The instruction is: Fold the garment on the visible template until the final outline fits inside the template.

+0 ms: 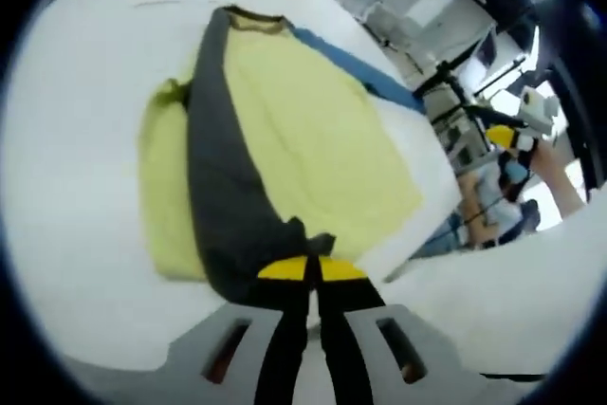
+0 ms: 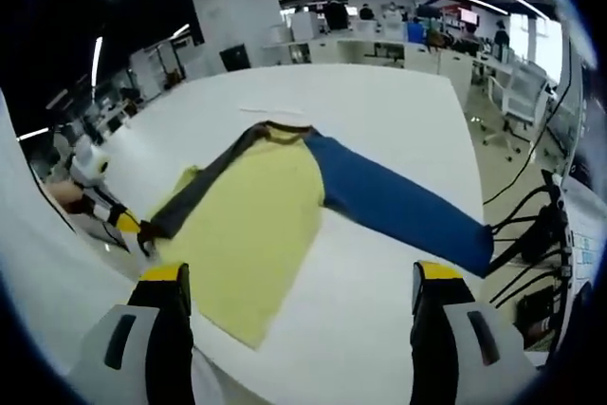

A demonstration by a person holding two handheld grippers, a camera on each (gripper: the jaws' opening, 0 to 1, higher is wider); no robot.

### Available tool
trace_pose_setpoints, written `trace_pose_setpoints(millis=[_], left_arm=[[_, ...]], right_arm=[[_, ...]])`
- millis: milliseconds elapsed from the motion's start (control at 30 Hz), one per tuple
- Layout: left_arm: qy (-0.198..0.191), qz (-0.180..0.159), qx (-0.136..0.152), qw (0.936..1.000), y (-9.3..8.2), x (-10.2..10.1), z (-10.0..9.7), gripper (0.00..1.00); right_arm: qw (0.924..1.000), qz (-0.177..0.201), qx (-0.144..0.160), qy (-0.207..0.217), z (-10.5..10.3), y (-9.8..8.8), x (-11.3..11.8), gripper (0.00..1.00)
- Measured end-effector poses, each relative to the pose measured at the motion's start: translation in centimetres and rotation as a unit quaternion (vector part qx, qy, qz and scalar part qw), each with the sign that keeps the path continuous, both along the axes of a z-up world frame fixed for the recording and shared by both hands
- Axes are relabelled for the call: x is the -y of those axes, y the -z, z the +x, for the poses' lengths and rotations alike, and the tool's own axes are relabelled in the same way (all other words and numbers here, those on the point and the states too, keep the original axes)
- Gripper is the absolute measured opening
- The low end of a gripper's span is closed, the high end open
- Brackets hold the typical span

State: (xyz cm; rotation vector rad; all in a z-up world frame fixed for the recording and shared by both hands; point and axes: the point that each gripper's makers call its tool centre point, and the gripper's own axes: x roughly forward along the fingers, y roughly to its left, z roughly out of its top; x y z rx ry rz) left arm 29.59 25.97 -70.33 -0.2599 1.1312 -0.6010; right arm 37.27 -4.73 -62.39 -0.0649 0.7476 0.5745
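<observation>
A yellow shirt [image 1: 313, 139] lies flat on the white table [image 1: 76, 158]. Its dark grey sleeve [image 1: 223, 177] is folded across the body, and its blue sleeve [image 1: 356, 68] lies spread on the far side. My left gripper [image 1: 310, 267] is shut on the grey sleeve's cuff at the shirt's near edge. In the right gripper view the same shirt [image 2: 261, 225] shows its blue sleeve [image 2: 408, 206] stretched out to the right and its grey sleeve [image 2: 204, 187] running to the left gripper [image 2: 128, 223]. My right gripper [image 2: 302, 282] stands open above the hem, with nothing between its fingers.
The table edge [image 2: 469, 139] runs down the right, with cables [image 2: 541, 225] and floor beyond it. Desks and people [image 2: 417, 30] stand far behind. A faint thin line [image 2: 270, 111] marks the table beyond the collar. A person's hand [image 1: 560, 173] holds the right gripper [image 1: 512, 139].
</observation>
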Motion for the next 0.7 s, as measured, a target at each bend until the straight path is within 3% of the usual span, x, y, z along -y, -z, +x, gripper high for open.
trace_pose_setpoints(millis=[367, 700], left_arm=[[-0.043, -0.002, 0.033, 0.9986, -2.3, -4.8, 2.6, 0.0], [-0.082, 0.008, 0.04, 0.9958, -2.6, -9.3, 3.9, 0.0]], right_arm=[[0.9999, 0.001, 0.005, -0.011, 0.5, -0.1, -2.0, 0.97], [0.9999, 0.004, 0.006, -0.009, 0.4, -0.2, -2.5, 0.97]])
